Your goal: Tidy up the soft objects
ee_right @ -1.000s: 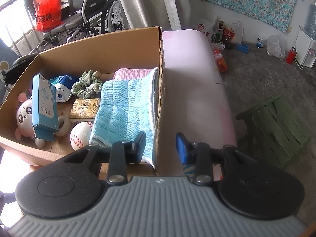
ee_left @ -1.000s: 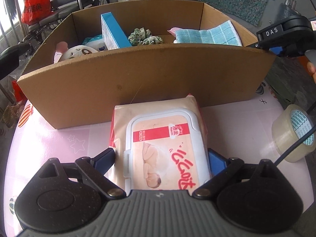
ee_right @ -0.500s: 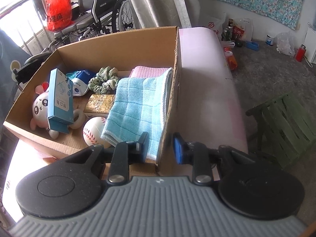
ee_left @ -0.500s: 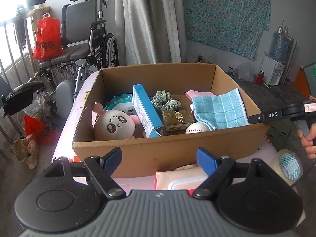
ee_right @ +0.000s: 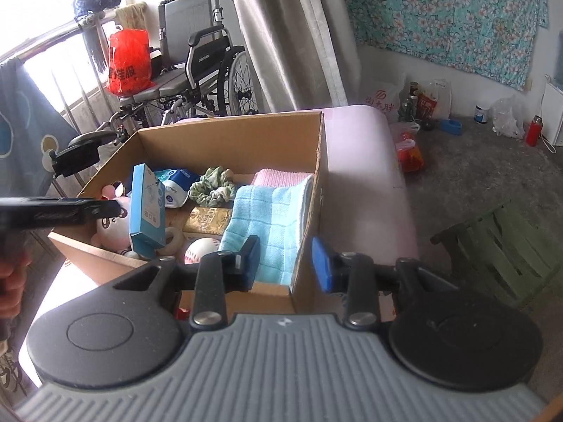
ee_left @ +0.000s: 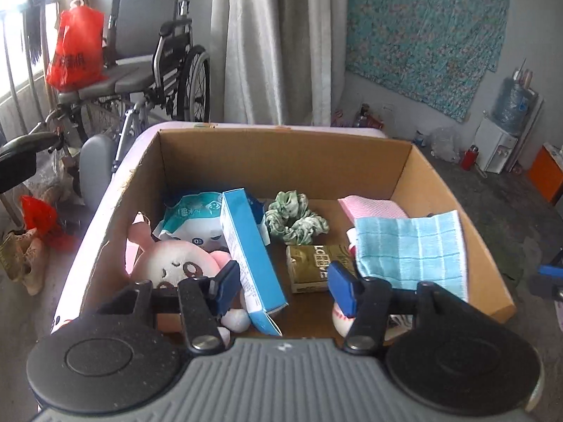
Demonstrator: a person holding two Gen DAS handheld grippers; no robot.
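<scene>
An open cardboard box (ee_left: 281, 151) (ee_right: 228, 133) stands on a pink table (ee_right: 366, 176). It holds a pink plush toy (ee_left: 172, 263), a blue carton (ee_left: 250, 256), a green scrunchie (ee_left: 295, 221), a gold pack (ee_left: 313, 267), a baseball (ee_right: 200, 249), a pink cloth (ee_left: 373, 207) and a blue towel (ee_left: 411, 249) draped over the right wall. My left gripper (ee_left: 281, 285) is open and empty above the box's near side. My right gripper (ee_right: 286, 263) is open and empty, straddling the box's right wall by the towel (ee_right: 271, 218).
A wheelchair (ee_left: 147, 70) with a red bag (ee_left: 75, 52) stands behind the table at the left. A green stool (ee_right: 503, 253) is on the floor to the right. Curtains and a floral wall cloth are behind.
My left gripper let go of the wipes pack on the table, rose and moved forward over the box. My right gripper pulled back a little and stays open.
</scene>
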